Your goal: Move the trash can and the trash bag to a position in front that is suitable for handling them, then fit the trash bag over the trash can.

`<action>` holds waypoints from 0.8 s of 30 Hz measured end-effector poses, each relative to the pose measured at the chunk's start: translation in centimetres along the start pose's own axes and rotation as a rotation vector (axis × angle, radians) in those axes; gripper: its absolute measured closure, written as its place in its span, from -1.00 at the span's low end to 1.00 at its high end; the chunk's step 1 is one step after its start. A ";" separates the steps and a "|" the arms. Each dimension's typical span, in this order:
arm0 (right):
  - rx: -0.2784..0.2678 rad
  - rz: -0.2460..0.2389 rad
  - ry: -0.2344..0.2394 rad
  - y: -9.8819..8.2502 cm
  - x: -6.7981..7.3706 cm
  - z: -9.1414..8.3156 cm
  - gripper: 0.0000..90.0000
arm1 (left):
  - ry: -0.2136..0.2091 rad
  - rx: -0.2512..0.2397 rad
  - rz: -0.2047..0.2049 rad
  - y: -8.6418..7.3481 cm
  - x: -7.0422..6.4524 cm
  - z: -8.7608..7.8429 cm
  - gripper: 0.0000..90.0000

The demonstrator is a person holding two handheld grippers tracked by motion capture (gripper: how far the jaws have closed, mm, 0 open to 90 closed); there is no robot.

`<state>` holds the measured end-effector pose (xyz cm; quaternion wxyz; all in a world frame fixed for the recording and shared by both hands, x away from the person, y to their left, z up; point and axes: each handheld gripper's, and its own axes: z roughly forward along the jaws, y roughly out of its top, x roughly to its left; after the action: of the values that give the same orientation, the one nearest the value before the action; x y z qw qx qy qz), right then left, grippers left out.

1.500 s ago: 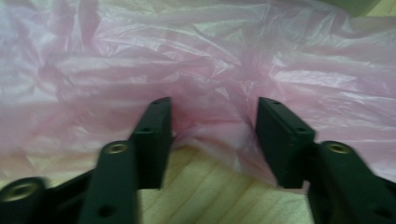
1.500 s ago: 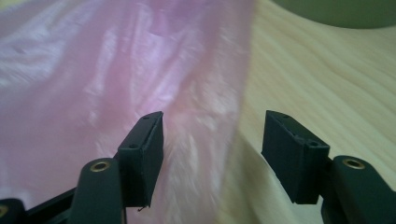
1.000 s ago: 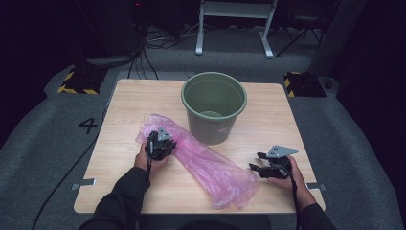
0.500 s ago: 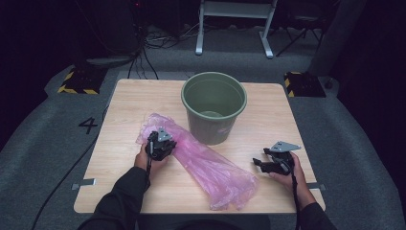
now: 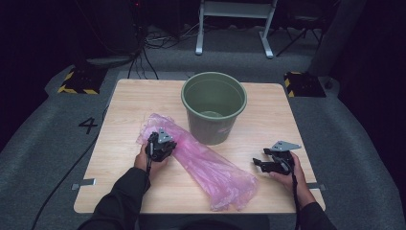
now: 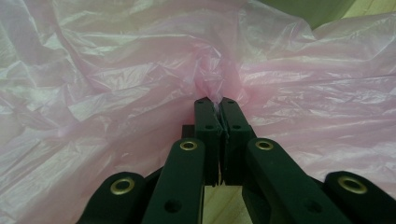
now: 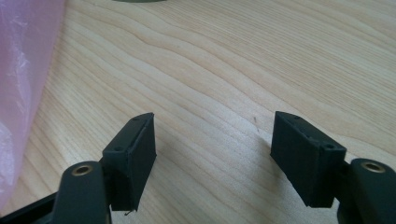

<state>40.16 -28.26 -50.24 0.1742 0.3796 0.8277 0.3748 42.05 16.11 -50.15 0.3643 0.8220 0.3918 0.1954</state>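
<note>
Beside the green bucket [image 5: 214,106], on the desk [image 5: 129,103], lies the pink plastic bag [image 5: 206,165], stretched flat from the bucket's left foot toward the near edge. Left gripper [image 5: 160,145] sits on the bag's far end, jaws clamped on a pinch of film [image 6: 215,93], likely to anchor or lift that end. Right gripper [image 5: 268,163] hovers low over bare wood right of the bag's near end, well clear of the bucket; its jaws have just been opening, nothing between them, probably readying to take the bag's free end for lining the bucket.
</note>
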 end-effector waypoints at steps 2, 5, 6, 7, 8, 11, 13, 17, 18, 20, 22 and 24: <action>0.000 0.001 -0.001 0.0 0.0 0.0 -0.30 | -0.004 0.001 -0.001 0.0 0.0 0.0 0.95; 0.001 -0.001 -0.002 0.0 0.0 0.0 -0.31 | 0.001 -0.005 0.006 0.0 -0.1 0.0 0.95; 0.000 0.000 -0.001 0.0 0.0 0.0 -0.31 | 0.004 -0.008 0.010 0.0 0.0 -0.1 0.95; 0.001 0.001 -0.001 0.0 0.0 0.0 -0.30 | 0.000 -0.009 0.006 -0.1 -0.1 -0.1 0.95; 0.000 0.003 0.000 0.0 0.0 0.0 -0.30 | 0.003 -0.018 0.008 -0.1 -0.1 -0.2 0.95; 0.001 0.003 -0.001 0.0 0.0 0.0 -0.30 | 0.005 -0.030 0.009 -0.1 0.0 -0.4 0.95; 0.001 0.002 -0.001 0.0 0.0 0.0 -0.30 | 0.005 -0.039 0.010 0.0 0.0 -0.5 0.95; 0.001 0.001 -0.001 0.0 0.0 0.0 -0.31 | 0.007 -0.074 0.020 0.2 0.1 -1.3 0.96; 0.002 0.000 -0.003 0.0 0.0 0.0 -0.31 | 0.003 -0.091 0.022 0.3 0.1 -1.5 0.96; 0.002 -0.006 0.000 -0.1 0.1 -0.1 -0.31 | 0.005 -0.118 0.034 0.6 0.1 -2.1 0.96; 0.001 -0.007 -0.002 -0.1 0.1 -0.1 -0.31 | 0.000 -0.150 0.039 0.8 -0.1 -2.7 0.96; 0.002 -0.008 -0.001 -0.1 0.1 -0.1 -0.31 | -0.004 -0.174 0.042 1.0 -0.2 -3.3 0.96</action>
<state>40.02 -28.25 -50.26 0.1758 0.3767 0.8294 0.3732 40.44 16.95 -47.21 0.4310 0.7955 0.3554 0.2347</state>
